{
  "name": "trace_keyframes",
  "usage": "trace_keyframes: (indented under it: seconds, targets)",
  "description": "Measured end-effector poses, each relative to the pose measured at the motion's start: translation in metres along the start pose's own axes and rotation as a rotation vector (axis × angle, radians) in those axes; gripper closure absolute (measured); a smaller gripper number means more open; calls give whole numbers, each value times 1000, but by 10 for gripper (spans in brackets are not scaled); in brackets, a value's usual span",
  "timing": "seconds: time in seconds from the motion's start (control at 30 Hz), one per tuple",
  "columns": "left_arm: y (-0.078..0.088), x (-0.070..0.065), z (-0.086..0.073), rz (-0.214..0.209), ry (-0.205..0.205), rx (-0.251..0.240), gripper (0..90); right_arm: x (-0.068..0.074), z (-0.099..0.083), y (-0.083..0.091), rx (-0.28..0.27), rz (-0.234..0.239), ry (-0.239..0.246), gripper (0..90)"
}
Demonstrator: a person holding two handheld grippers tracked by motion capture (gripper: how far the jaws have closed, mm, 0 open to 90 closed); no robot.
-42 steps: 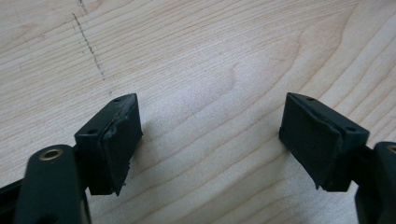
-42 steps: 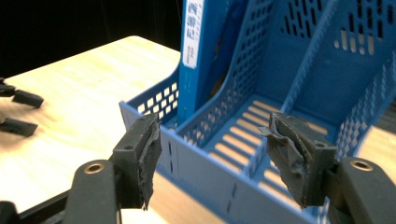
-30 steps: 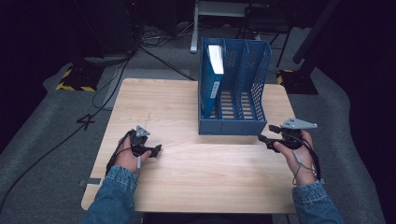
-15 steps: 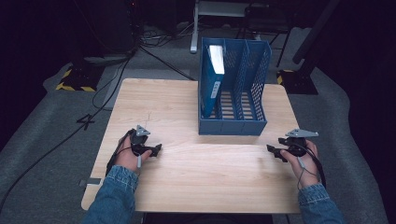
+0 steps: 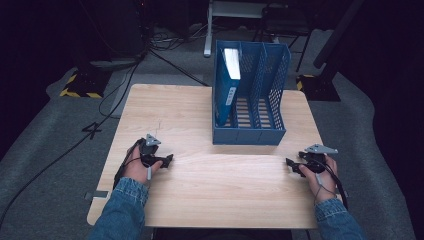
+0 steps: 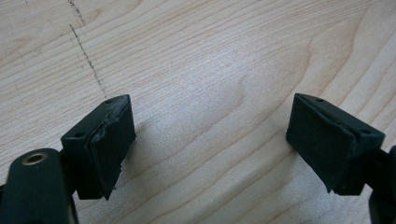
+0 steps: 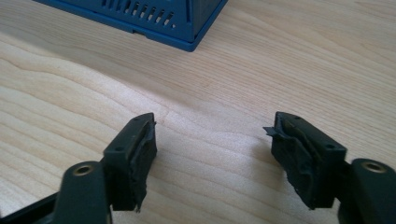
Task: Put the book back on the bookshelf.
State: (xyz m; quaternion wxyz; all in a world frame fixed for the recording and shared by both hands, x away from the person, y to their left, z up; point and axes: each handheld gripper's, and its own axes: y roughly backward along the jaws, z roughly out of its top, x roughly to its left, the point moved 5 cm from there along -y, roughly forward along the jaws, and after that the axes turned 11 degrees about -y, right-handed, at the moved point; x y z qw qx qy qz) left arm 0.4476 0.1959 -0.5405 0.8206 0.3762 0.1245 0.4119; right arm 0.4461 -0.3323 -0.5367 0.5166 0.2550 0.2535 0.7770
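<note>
A blue slotted file rack point(image 5: 260, 95) stands upright at the back of the wooden table point(image 5: 210, 190). A blue book point(image 5: 227, 82) stands in its left compartment. My left gripper point(image 5: 167, 161) rests low over the table's left front, open, with bare wood between its pads point(image 6: 109, 144). My right gripper point(image 5: 291, 166) sits at the right front, just above the wood, pointing left. Its jaws have just been opening and nothing is between its pads point(image 7: 140, 154). The rack's near corner point(image 7: 187, 44) lies ahead of the right gripper.
The table's right edge lies close to my right hand point(image 5: 322, 182). Cables point(image 5: 125, 85) trail over the grey floor to the left, and a yellow-black striped base point(image 5: 80, 90) stands there. Dark stands and a white frame point(image 5: 235, 20) rise behind the table.
My right gripper has come down and moved right, toward the table's front right corner, and its jaws stand a little wider. The left hand has kept still.
</note>
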Motion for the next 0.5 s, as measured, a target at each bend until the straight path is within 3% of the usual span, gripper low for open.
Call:
trace_keyframes:
  seconds: [0.17, 0.5]
  targets:
    - [0, 0, 0, 1, 0, -1, 156, 3, 0, -3, 26, 24, 25, 162]
    - [0, 0, 0, 1, -1, 1, 153, 3, 1, -5, 30, 22, 25, 146]
